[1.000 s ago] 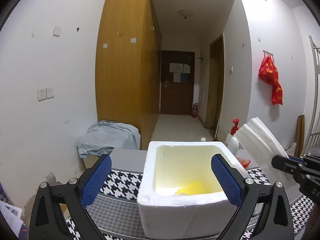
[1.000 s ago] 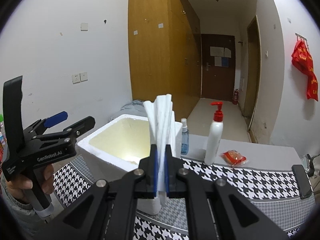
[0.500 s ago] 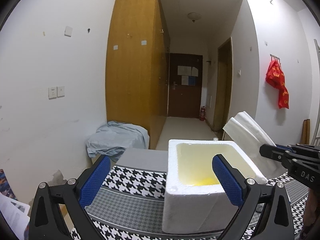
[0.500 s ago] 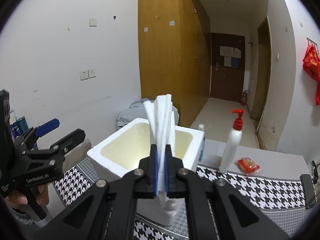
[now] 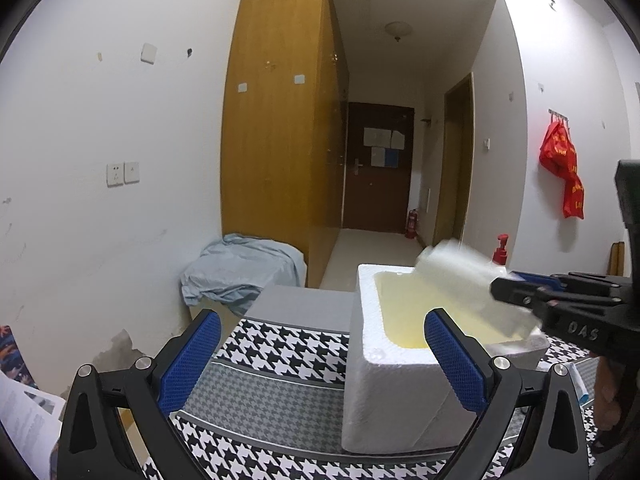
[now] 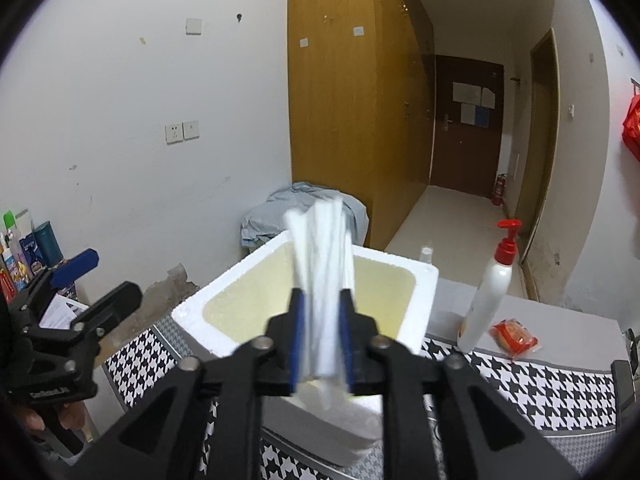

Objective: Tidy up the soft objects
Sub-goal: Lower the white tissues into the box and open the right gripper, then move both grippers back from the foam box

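A white foam box (image 5: 394,354) with a yellowish inside stands on the houndstooth cloth; it also shows in the right wrist view (image 6: 304,300). My right gripper (image 6: 322,344) has its jaws parted a little around a folded white foam sheet (image 6: 322,264), blurred, over the box's near rim. In the left wrist view the sheet (image 5: 466,280) hangs over the box opening from the right gripper (image 5: 508,292). My left gripper (image 5: 320,356) is open and empty, left of and in front of the box.
A white pump bottle with a red top (image 6: 490,292), a small spray bottle (image 6: 426,254) and a red snack packet (image 6: 514,334) stand right of the box. A grey-blue cloth heap (image 5: 240,272) lies by the wall. Bottles (image 6: 24,248) stand at far left.
My right gripper has carried the white sheet over the box and its jaws have opened a little; the sheet is blurred. My left gripper has drawn back to the left.
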The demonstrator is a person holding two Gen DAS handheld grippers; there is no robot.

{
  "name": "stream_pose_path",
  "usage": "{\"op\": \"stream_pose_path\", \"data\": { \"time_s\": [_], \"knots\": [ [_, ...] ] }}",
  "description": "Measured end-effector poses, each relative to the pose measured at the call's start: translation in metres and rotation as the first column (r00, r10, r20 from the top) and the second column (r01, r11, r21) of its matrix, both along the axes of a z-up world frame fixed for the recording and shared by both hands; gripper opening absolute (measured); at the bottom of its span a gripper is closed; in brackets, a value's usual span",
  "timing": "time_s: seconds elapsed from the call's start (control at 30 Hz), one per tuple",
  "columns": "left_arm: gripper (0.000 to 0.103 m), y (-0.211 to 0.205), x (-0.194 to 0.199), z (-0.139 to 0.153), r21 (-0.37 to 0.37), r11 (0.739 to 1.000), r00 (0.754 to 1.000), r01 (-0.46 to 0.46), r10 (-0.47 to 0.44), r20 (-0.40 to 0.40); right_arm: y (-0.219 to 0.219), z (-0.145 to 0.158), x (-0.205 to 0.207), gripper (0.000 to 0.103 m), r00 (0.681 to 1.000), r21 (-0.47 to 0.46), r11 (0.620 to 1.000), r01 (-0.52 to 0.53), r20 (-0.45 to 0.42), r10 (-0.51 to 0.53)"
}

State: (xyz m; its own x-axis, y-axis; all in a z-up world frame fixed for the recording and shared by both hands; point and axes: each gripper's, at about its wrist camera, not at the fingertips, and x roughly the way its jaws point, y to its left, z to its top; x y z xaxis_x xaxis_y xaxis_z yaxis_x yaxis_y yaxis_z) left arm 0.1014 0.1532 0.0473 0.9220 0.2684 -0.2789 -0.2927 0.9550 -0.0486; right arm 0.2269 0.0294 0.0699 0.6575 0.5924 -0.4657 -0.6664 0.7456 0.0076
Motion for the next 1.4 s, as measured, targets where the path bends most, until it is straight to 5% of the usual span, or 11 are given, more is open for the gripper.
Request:
{"op": "stream_pose_path", "data": {
  "time_s": [0.27,0.4,1.4],
  "knots": [
    [0.102,0.002,-0.001,-0.001,0.0,1.0,1.0,0.014,-0.014,0.0,-0.001,-0.003,-0.002,0.085,1.0,0.004,1.0,-0.013,-0.007,0.013],
    [0.102,0.004,-0.001,0.0,-0.006,1.0,1.0,0.009,-0.009,0.004,-0.008,0.0,-0.006,0.096,1.0,0.033,0.999,-0.004,-0.003,0.004],
    [0.102,-0.05,-0.019,0.016,0.033,0.994,0.994,0.103,-0.104,0.029,-0.062,0.013,-0.061,0.103,0.99,0.069,0.998,0.004,0.141,-0.013]
  ]
}}
